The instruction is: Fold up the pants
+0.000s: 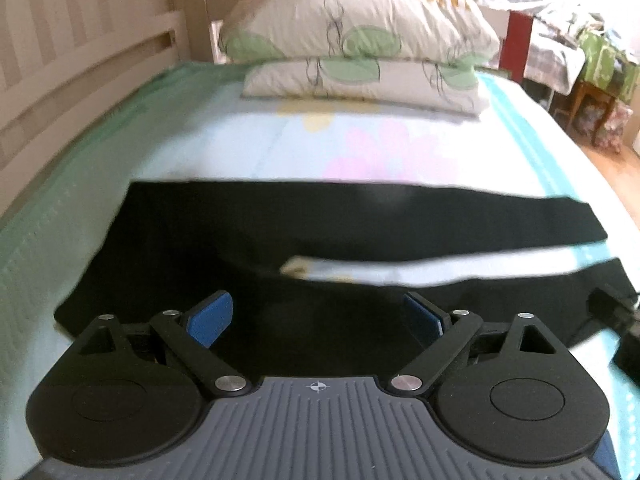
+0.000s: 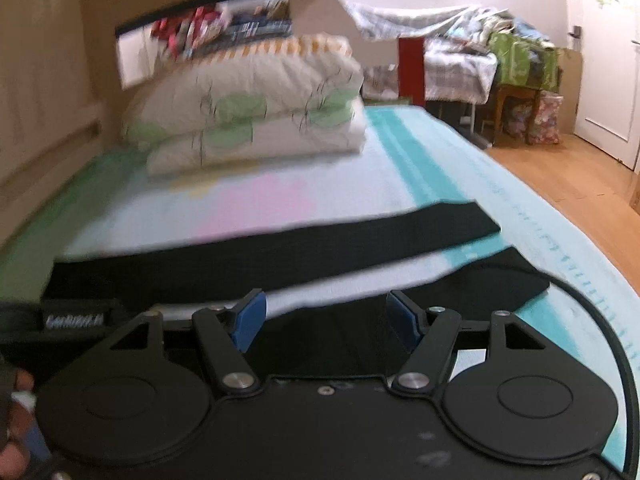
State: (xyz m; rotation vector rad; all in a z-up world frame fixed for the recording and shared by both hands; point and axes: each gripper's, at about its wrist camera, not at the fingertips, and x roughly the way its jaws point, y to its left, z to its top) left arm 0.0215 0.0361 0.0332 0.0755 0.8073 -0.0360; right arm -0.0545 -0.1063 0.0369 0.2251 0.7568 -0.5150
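Black fabric pants (image 1: 248, 236) lie spread flat on pastel quilted bedspread (image 1: 360, 148); left gripper (image 1: 318, 320) and right gripper (image 2: 322, 316) hover above pants, jaws wide, empty.

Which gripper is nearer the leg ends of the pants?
Right. The right gripper hovers open over the near leg by its end; the left gripper is open over the waist of the pants.

The black pants (image 1: 248, 232) (image 2: 248, 264) lie flat and unfolded across the bed's pastel sheet, waist end toward the left, the two legs stretching rightward and splitting apart in a narrow V with a strip of sheet showing between them.
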